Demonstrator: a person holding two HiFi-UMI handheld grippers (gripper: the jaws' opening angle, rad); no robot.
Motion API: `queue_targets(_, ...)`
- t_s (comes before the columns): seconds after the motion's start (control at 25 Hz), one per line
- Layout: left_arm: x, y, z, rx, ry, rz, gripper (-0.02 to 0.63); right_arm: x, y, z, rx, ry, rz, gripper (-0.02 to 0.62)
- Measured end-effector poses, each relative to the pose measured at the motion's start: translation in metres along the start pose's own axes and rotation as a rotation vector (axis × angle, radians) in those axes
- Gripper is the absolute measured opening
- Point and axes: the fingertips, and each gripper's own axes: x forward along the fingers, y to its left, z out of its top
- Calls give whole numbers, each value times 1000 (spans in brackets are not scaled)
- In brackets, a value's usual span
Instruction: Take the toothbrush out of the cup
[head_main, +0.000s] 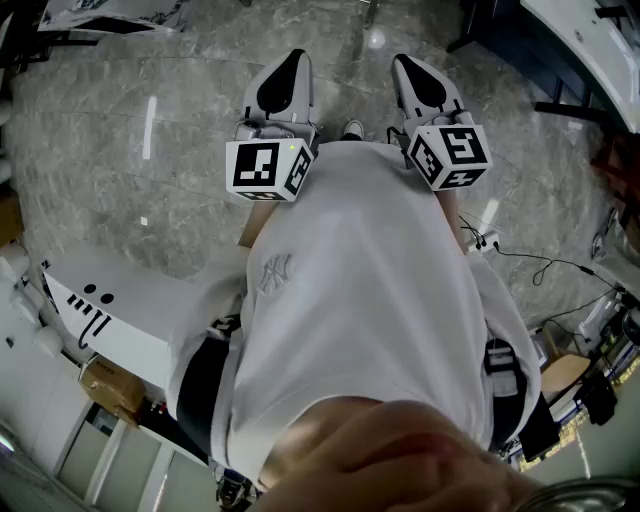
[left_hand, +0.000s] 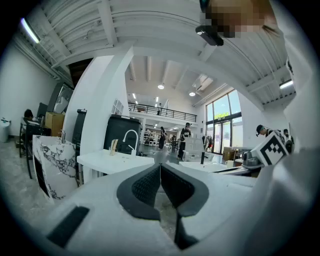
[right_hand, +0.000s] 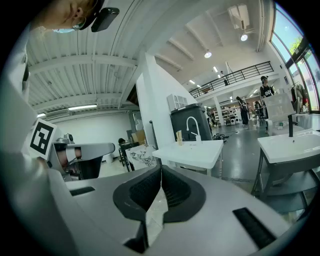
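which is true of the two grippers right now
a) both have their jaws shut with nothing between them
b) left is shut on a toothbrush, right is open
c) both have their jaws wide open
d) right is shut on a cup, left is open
a: in its own view the left gripper has its jaws pressed together tip to tip with nothing between them, and the right gripper shows the same in its view.

Left claw (head_main: 295, 60), right claw (head_main: 404, 64), seemingly closed
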Motion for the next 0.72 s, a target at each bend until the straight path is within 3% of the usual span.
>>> queue_targets(0.72, -1, -2, 1, 10, -9, 6, 17, -1, 2, -2, -19, 6, 23, 15)
